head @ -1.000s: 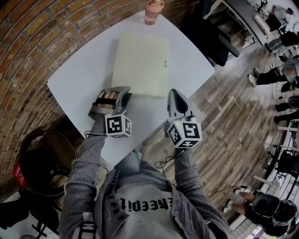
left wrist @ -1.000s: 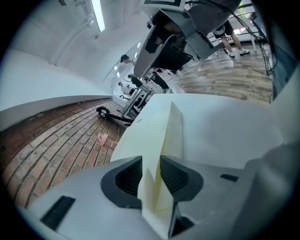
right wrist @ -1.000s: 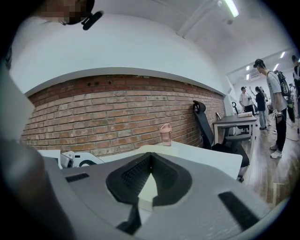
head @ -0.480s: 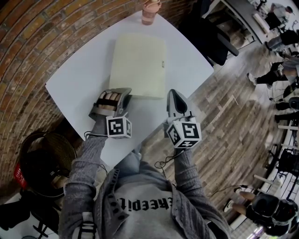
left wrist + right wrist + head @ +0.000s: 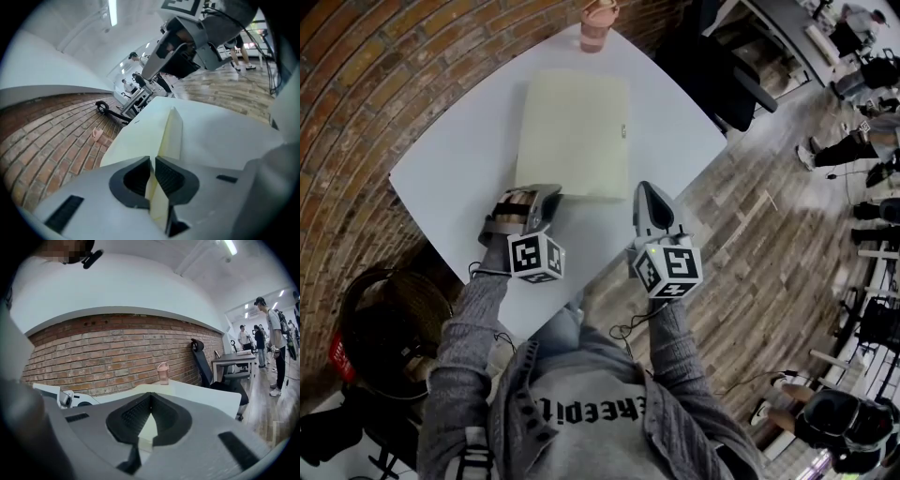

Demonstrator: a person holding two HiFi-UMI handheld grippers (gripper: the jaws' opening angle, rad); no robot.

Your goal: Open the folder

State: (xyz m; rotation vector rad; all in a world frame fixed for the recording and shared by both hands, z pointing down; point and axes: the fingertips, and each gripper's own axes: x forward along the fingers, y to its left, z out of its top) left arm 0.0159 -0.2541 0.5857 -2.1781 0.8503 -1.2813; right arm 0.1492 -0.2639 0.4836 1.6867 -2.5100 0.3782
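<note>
Folder on the white table, its near-left corner pinched in the left gripper.

The cream folder lies with its long sides running away from the person, and in the head view its cover looks flat. In the left gripper view the two dark pads are clamped on a thin cream edge of the folder, and the rest of the folder stretches away beyond them. The right gripper sits just beside the folder's near-right corner, jaws brought together at the tips with nothing held between them. A pink bottle stands at the table's far corner, near the brick wall and apart from the folder.
</note>
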